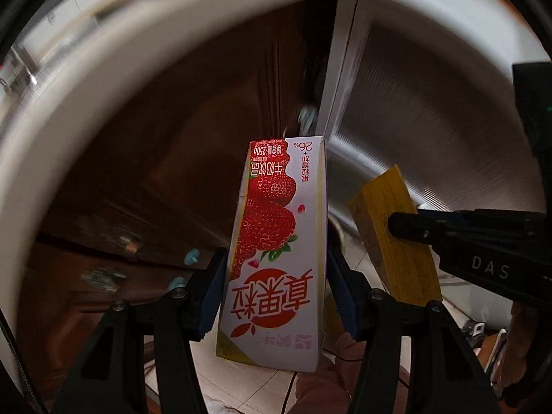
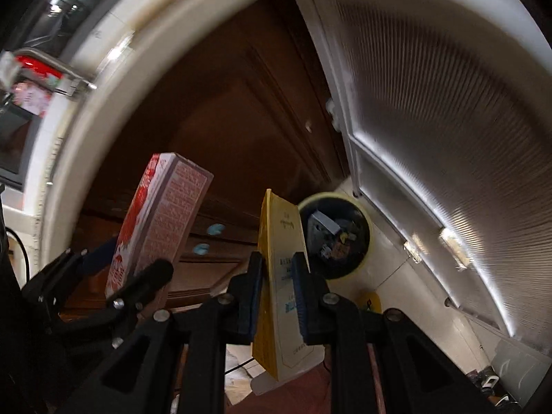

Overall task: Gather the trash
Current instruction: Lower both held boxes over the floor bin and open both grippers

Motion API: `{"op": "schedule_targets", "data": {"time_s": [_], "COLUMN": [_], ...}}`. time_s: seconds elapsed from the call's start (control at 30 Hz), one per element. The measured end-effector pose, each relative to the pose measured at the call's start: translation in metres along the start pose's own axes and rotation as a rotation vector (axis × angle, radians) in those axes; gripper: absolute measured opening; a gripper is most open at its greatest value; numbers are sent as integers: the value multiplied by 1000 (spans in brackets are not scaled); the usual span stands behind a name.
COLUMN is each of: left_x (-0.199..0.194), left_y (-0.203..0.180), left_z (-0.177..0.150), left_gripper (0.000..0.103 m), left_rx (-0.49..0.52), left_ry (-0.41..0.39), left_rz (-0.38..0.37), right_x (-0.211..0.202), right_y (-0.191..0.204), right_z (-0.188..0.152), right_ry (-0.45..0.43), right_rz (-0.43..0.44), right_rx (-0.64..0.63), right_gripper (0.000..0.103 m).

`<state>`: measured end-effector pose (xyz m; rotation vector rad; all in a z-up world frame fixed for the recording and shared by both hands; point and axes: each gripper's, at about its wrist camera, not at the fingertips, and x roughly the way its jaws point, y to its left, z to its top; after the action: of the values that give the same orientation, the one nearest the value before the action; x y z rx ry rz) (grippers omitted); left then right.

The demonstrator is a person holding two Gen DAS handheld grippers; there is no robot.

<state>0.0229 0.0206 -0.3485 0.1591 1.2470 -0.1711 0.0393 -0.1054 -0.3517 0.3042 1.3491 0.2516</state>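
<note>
My left gripper (image 1: pixel 277 269) is shut on a white strawberry milk carton (image 1: pixel 276 252), held upright in the air, print upside down. It also shows at the left of the right wrist view (image 2: pixel 158 220). My right gripper (image 2: pixel 276 279) is shut on a flat yellow carton (image 2: pixel 279 276), seen edge-on. That yellow carton (image 1: pixel 396 241) appears right of the strawberry carton in the left wrist view, with the right gripper's black finger (image 1: pixel 448 227) on it. A round yellow-rimmed bin (image 2: pixel 336 238) with scraps inside stands on the floor just beyond the yellow carton.
Dark wooden cabinet doors (image 2: pixel 241 110) stand behind, with small blue knobs (image 2: pixel 215 229). A white ribbed-glass door (image 2: pixel 431 120) is at the right. A white counter edge (image 1: pixel 51 131) arcs overhead. Pale floor tiles (image 1: pixel 241 383) and a cable lie below.
</note>
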Motion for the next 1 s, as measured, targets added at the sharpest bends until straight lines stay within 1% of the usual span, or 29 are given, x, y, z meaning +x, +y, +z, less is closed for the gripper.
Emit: {"op": "schedule_targets", "data": {"time_s": [0.1,0.13,0.3,0.4,0.43,0.47,0.53,0.6,0.7,0.8,1.0], "left_x": [65,80,166,206,216,227,248,261,275,277,269], "left_y": [-6,-7,-10,-8,-5,-5,-2,2,10,16,17], "left_z": [-9,-12,-23,-28,-27,-29,-34,-30,-31,-34,-34], "left_gripper": [55,55,55,56,56,56,57,58,59,60,60], "left_rx": [-9,-9,-18,-15,-12,-9,-1,3,-32,-62,-78], "left_ry": [46,56,111,133,139,146,164,185,209,216,201], "left_rz": [28,31,12,0,-2,2,11,21,29,21,26], "right_x": [51,63,146,185,198,210,230,244,256,258,254], "right_y": [-16,-21,-51,-64,-68,-73,-79,-85,-88,-94,-100], "right_z": [1,2,2,3,5,5,7,7,6,4,-3], "right_ry": [24,30,51,61,65,67,77,92,83,80,94], "right_rz": [-7,-6,-18,-17,-13,-8,-14,-10,-38,-49,-76], "right_rx": [-13,-13,3,9,12,15,24,24,2,7,21], "right_gripper": [18,18,18,19,21,23,24,25,28,33,34]}}
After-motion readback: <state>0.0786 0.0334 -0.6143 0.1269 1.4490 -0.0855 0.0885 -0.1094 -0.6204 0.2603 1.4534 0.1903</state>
